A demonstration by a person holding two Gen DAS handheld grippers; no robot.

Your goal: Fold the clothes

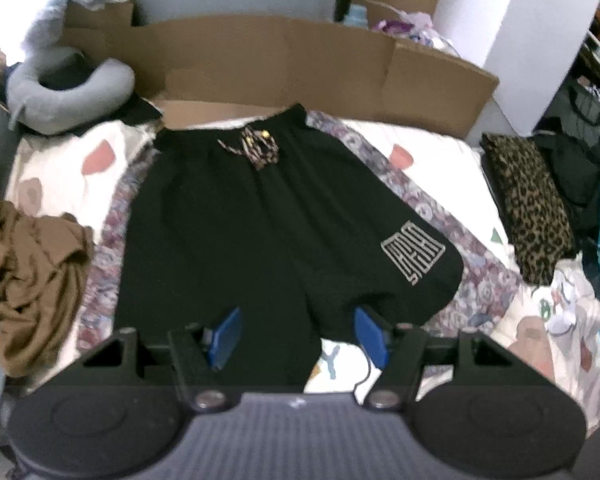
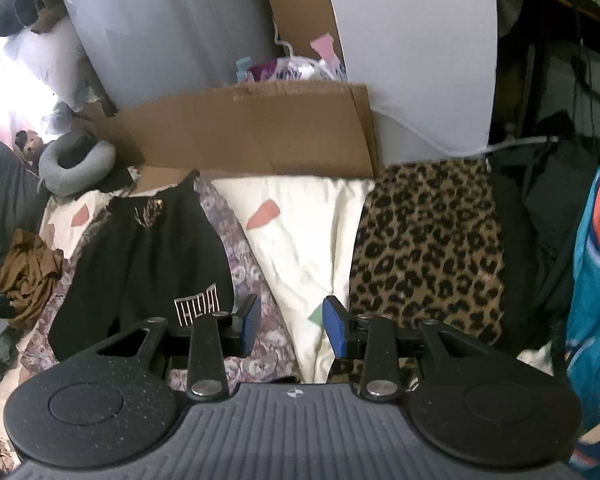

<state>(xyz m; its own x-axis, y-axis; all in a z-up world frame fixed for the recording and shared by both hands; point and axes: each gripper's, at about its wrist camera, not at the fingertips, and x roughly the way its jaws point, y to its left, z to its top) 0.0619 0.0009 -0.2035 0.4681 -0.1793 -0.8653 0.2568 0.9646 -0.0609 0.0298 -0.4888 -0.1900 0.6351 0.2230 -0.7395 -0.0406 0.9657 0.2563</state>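
Black shorts lie spread flat, waistband away, on a floral cloth over the bed — not folded. The left gripper hovers at the leg hems, jaws wide apart and empty; the right gripper, equally open and empty, hangs beside the shorts' printed leg. A fold, by this view, calls for pinching hem or side edges together. Crumpled brown clothing crowds one side, a leopard-print piece the other — cardboard stands behind.
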